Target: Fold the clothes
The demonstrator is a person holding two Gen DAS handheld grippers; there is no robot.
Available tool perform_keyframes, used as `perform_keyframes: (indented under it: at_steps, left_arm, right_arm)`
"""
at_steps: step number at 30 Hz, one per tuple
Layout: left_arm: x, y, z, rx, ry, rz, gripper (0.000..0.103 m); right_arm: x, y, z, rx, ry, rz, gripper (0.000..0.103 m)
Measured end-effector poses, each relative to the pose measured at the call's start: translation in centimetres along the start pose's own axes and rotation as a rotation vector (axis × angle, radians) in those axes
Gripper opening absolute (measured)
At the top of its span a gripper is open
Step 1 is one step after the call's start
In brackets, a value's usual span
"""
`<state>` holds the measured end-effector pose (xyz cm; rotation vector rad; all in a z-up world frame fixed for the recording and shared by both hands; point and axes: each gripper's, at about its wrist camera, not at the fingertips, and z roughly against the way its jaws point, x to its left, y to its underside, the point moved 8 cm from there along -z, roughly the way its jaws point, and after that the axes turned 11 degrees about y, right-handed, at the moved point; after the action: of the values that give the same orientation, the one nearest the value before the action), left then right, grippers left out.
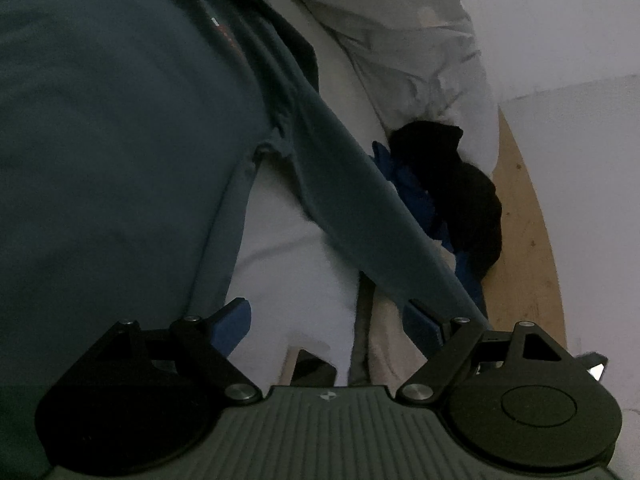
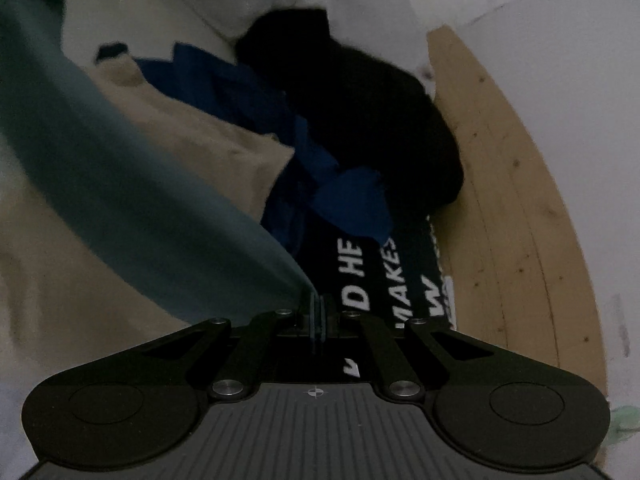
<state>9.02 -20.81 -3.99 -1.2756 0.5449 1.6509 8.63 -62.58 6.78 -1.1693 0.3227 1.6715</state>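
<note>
Pale bedding (image 1: 296, 264) under everything, with a wooden board (image 2: 516, 200) running along the far edge and a plain wall behind. Spread flat over that bedding, a teal long-sleeved shirt (image 1: 112, 152), and worth using its body as the landmark for all the rest. Off the shirt body's right side, one sleeve (image 1: 360, 200) stretched out taut like a rope, long axis running diagonally away from the armpit toward the right gripper (image 2: 316, 316). Pinched tight on the cuff end of that sleeve, jaws fully closed with cloth between the pads. Hovering just off the shirt body's lower right edge, the left gripper (image 1: 328, 320), spread wide with nothing in it, blue pads on either side of bare bedding, sleeve passing over its right finger. Past the sleeve, away from the shirt body, a jumble of other laundry: crumpled blue garment (image 2: 320, 168), black garment (image 2: 360, 100), a dark piece with white lettering (image 2: 380, 276), beige fabric (image 2: 200, 132) tucked under the sleeve, a grey garment (image 1: 400, 40) further up. Probably mid sleeve-fold, judging by the tension. Whole thing hinges on carrying that cuff back along its own axis, across the armpit seam and onto the shirt body. Clearly the right side's job, since already latched on. Can't tell how the other sleeve lies, out of view.
</note>
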Motion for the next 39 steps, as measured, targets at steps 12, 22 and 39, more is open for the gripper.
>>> perform_keyframes:
  at_steps: [12,22,39]
  left_arm:
    - [0.8,1.9,-0.2,0.052,-0.056,-0.069,0.088]
    - [0.4,2.3,0.0,0.054,-0.047,-0.091,0.088]
    - [-1.7,-2.9,7.5,-0.226,-0.021,-0.244,0.103]
  right_arm:
    - [0.5,2.8,-6.0,-0.042,0.041,-0.257,0.040]
    - [11.6,7.9,2.4,-0.335,-0.098,0.257,0.045]
    - [17.9,-9.9,17.6,-0.639,-0.300,0.236,0.079]
